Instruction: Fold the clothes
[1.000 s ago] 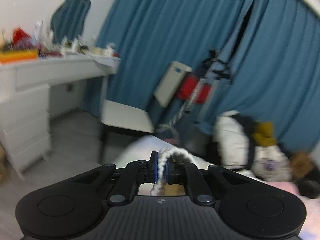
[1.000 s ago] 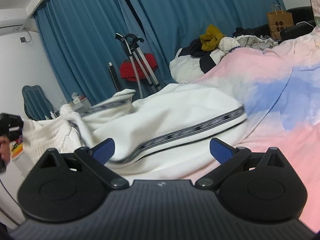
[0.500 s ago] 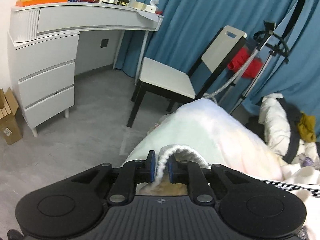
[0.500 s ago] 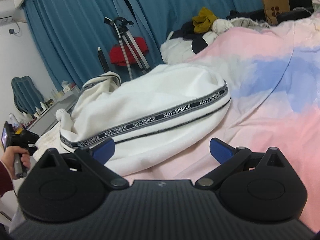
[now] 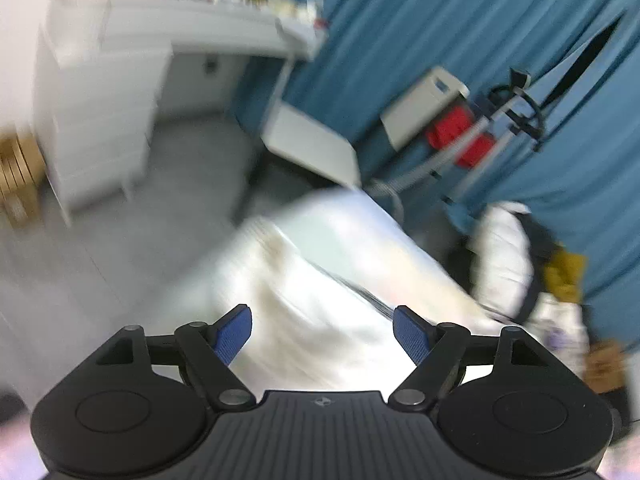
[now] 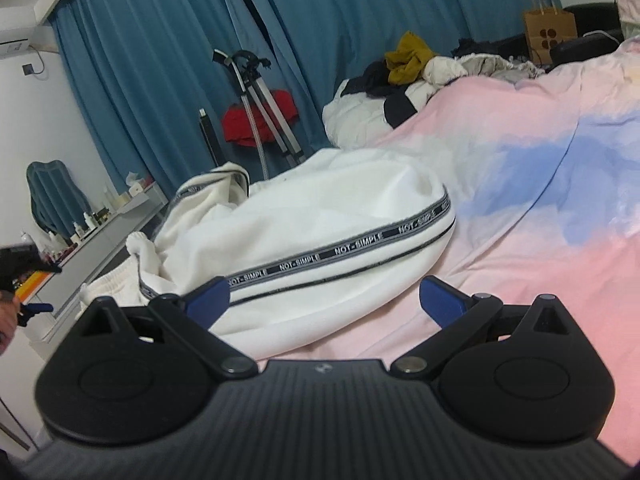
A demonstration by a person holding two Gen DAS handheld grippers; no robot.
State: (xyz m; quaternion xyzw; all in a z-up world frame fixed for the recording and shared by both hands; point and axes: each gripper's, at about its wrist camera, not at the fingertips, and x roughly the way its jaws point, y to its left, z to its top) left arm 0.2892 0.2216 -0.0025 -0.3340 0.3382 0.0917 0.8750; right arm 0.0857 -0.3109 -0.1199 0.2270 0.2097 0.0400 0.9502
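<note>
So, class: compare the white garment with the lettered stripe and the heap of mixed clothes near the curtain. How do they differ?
The white garment with the lettered stripe lies alone, nearest the open right gripper; the heap of mixed clothes sits farther back, by the blue curtain. The garment is one white piece with a grey printed band; the heap mixes mustard, black and white pieces. Both are unfolded and rest on the pink and blue bedcover.

One white garment (image 6: 320, 216) with a lettered stripe lies on one pink-and-blue bedspread (image 6: 520, 240), with one clothes heap (image 6: 408, 80) at the far edge, one tripod (image 6: 260, 96), one paper bag (image 6: 550, 32) and two grippers.
</note>
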